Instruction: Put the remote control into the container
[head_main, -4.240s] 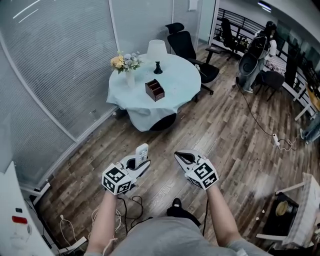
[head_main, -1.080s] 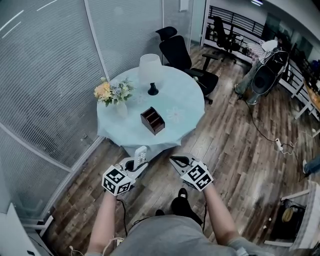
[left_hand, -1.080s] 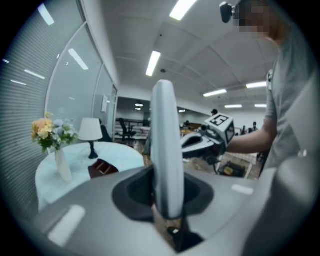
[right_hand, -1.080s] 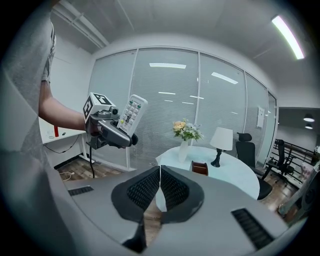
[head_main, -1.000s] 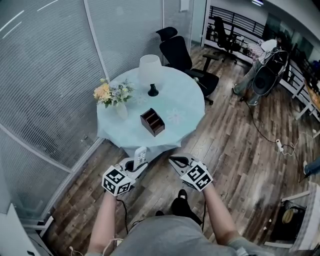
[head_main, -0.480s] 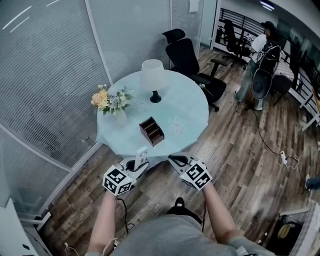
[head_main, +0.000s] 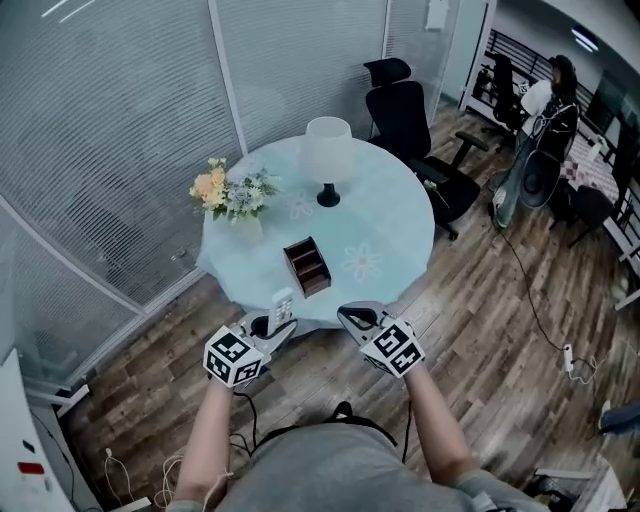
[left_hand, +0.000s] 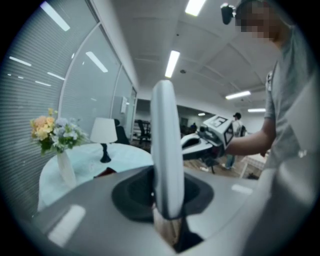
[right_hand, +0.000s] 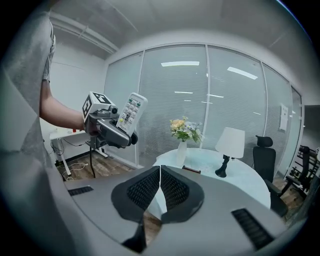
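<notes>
The left tool (head_main: 279, 324) is clamped on the lower end of the remote control (head_main: 283, 303), so its jaws stand a narrow way apart with the remote pinched between them. The remote control is a slim, long white bar with rounded ends. From the left gripper view it shows edge-on, thin and smooth, rising upright out of the jaws. From the right gripper view its face shows: rows of small buttons, a few of them coloured, too small to read. It leans a little off upright above the tool's body.

The remote control is up in the air, carried in front of the person at the near edge of the desk (head_main: 385, 210), resting on nothing. The container (head_main: 307, 266) stands on the desk a little in from that near edge, well apart from the remote. It is a small dark brown box, open on top and split into compartments.

The right tool (head_main: 348, 317) is held beside the left one, also at the near edge; its jaws are pressed together with nothing between them.

The desk is round under a pale cloth. A white-shaded lamp (head_main: 328, 158) stands towards its far edge, and a vase of flowers (head_main: 232, 195) stands near its left edge. A black office chair (head_main: 412, 118) stands on the wooden floor (head_main: 500, 300) beyond the far right edge.
</notes>
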